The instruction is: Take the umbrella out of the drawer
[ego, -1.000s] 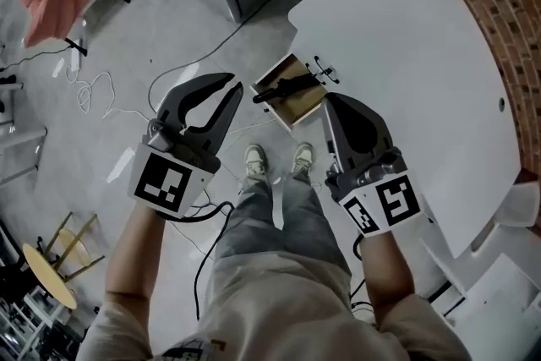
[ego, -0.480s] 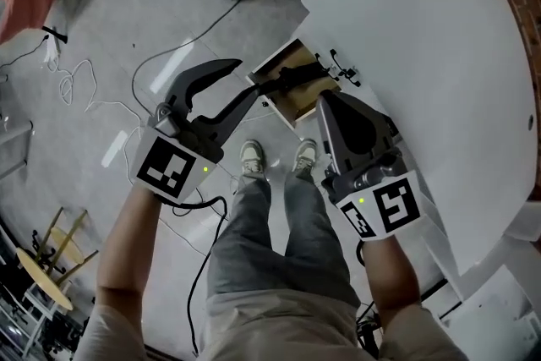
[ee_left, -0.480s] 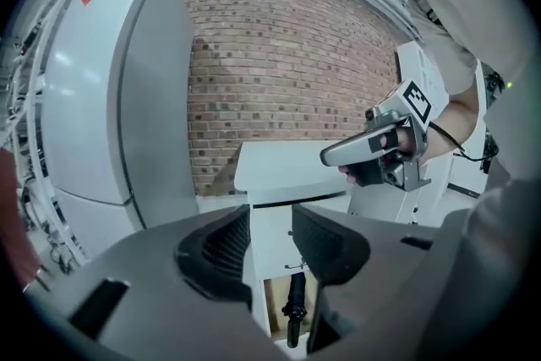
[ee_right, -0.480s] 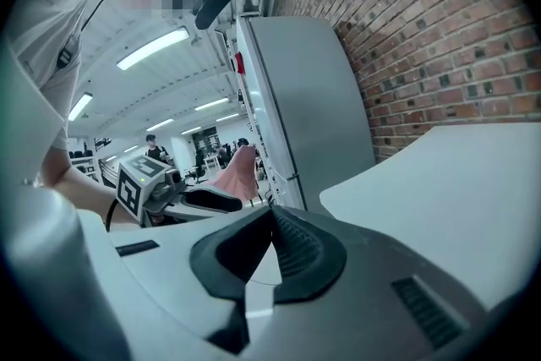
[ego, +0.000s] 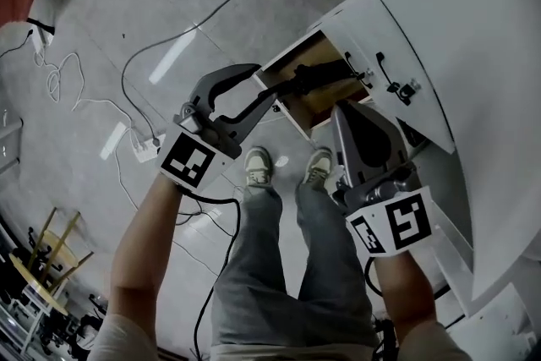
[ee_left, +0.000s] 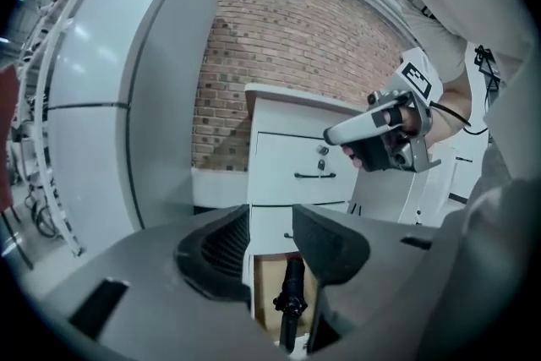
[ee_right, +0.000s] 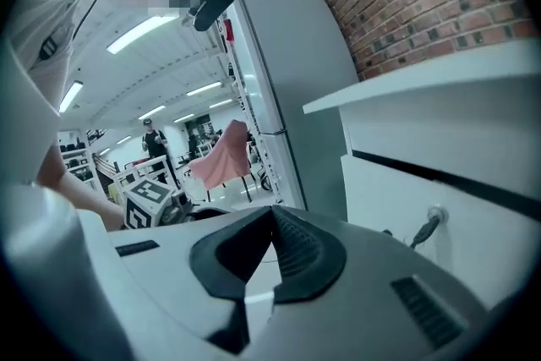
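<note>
Umbrella [ego: 317, 76], black and folded, is the thing to reach. It lies lengthwise in the open bottom drawer [ego: 325, 101], just beyond and below the left gripper's tips.

Nearest to hand, the left gripper [ego: 264, 84] has just been opening its jaws. They stand spread with nothing between them. In the left gripper view the umbrella shows through the gap, lined up with it but not yet inside.

The right gripper [ego: 345, 112] sits to the other side of the drawer, beside the white cabinet [ego: 406, 30]. Its jaws are pressed together at the tips and hold nothing.

To do the grab well, I judge the left gripper should keep its jaws wide and go down into the drawer along the umbrella's length. It should straddle the thicker middle of the body rather than the thin near end, where a pinch could slip.

The wooden side walls look close on both sides, so the jaws should go in square to the umbrella to avoid catching an edge.

Farther on, the handle [ego: 385, 72] of the drawer above juts out over the opening. The lift should therefore come back toward the person before rising.
</note>
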`<state>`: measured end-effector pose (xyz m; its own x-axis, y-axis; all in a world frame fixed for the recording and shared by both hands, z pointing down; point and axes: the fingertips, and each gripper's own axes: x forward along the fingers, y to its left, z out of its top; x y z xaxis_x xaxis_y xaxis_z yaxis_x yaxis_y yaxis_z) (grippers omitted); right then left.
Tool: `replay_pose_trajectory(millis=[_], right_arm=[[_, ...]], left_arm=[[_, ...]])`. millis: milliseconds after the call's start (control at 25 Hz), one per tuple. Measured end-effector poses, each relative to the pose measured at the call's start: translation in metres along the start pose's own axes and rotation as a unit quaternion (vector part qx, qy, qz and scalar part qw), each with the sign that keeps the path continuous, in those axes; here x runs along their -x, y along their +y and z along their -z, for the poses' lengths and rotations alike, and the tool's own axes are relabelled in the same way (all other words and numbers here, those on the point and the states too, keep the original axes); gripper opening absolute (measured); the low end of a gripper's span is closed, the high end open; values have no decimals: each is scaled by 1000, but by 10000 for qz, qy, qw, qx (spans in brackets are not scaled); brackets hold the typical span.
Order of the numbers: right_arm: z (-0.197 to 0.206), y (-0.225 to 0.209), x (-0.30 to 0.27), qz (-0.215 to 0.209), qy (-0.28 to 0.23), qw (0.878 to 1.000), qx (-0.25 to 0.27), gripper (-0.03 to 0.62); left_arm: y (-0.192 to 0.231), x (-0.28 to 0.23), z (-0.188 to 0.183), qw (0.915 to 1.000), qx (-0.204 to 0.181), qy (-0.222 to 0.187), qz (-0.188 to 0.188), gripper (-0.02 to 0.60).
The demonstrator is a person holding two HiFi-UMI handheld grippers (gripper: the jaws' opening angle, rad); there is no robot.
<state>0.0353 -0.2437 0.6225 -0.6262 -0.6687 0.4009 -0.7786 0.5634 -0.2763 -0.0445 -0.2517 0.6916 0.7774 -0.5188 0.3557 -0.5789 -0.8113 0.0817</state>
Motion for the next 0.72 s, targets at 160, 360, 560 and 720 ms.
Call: replay_pose_trajectory(millis=[160,360,560,720], right_arm=[[36,-10,-14,23,65,9998,-199,6],[80,-12,-26,-150,194,9995,-197,6],[133,-17,-34,-315,494,9983,-65,6],[172,-21,-39,-389,632,9972,-115,6]], left_arm=[[0,-21,65,9993,-16,376,-55,143],[-12,-54,145,9982,197,567,78,153],[-34,-82,215,9954,-198,888,293,160],[-44,-103,266,9924,-261,1121,438,161]])
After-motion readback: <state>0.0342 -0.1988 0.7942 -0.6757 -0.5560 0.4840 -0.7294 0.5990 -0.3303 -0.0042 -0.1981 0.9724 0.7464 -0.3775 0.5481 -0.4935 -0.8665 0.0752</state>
